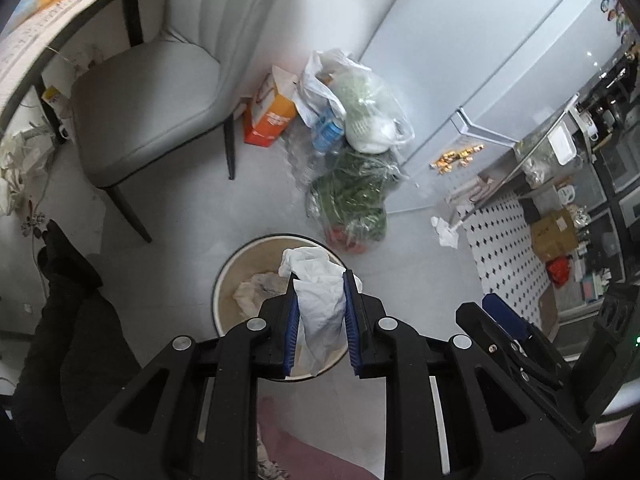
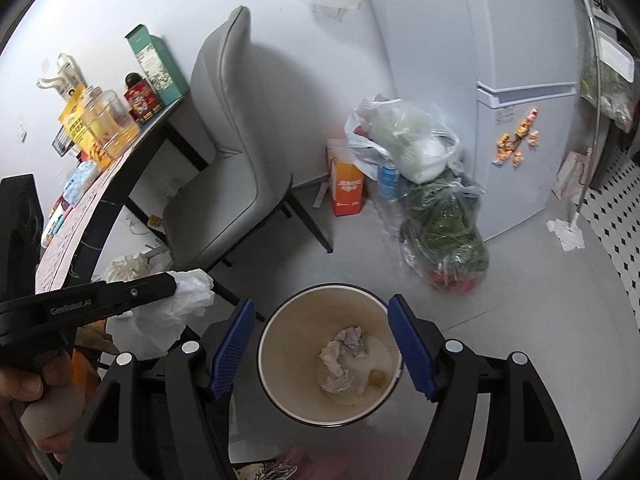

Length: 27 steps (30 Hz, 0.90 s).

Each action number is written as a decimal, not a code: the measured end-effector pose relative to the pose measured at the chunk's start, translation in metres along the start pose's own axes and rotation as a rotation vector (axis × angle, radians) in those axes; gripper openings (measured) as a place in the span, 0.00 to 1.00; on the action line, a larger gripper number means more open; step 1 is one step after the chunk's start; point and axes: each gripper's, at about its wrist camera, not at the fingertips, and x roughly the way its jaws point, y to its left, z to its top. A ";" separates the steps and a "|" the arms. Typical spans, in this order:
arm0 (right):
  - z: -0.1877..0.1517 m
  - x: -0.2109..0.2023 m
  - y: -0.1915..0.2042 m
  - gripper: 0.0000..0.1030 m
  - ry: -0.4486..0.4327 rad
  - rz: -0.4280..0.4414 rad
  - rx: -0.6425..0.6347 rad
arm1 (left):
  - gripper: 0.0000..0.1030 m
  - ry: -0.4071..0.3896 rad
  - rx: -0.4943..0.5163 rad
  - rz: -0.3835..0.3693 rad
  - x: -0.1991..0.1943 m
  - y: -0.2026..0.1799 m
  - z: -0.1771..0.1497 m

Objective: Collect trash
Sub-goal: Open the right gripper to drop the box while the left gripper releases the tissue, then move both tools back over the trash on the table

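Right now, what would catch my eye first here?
The left claw pinching a crumpled white tissue above a round beige trash bin on the floor. The right claw gapes empty over the same bin, and bagged groceries are heaped by the white fridge.

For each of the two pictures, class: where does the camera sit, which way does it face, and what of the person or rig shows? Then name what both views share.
Left wrist: rides the left claw, facing down at the floor; it grips a white tissue over the bin; the right claw and a dark-clothed leg show.
Right wrist: rides the open right claw, looking into the bin; the left claw and a hand show.
Shared: bin, grey chair, fridge, tissue.
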 end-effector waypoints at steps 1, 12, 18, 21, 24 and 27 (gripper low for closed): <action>0.000 -0.001 -0.002 0.66 -0.001 0.001 0.006 | 0.23 0.005 -0.004 -0.011 0.002 0.000 0.001; -0.007 -0.001 0.002 0.67 0.016 0.032 0.015 | 0.86 -0.086 -0.035 -0.020 -0.030 0.019 0.010; -0.007 -0.007 0.027 0.73 0.015 0.058 -0.028 | 0.92 -0.146 -0.054 0.006 -0.060 0.035 0.012; -0.007 -0.014 0.041 0.83 0.000 0.067 -0.048 | 0.93 -0.173 -0.053 0.010 -0.076 0.039 0.010; -0.005 -0.022 0.054 0.92 -0.021 0.067 -0.057 | 0.94 -0.223 -0.053 0.016 -0.099 0.045 0.008; -0.004 -0.032 0.070 0.92 -0.037 0.068 -0.072 | 0.94 -0.278 -0.051 0.018 -0.124 0.050 0.004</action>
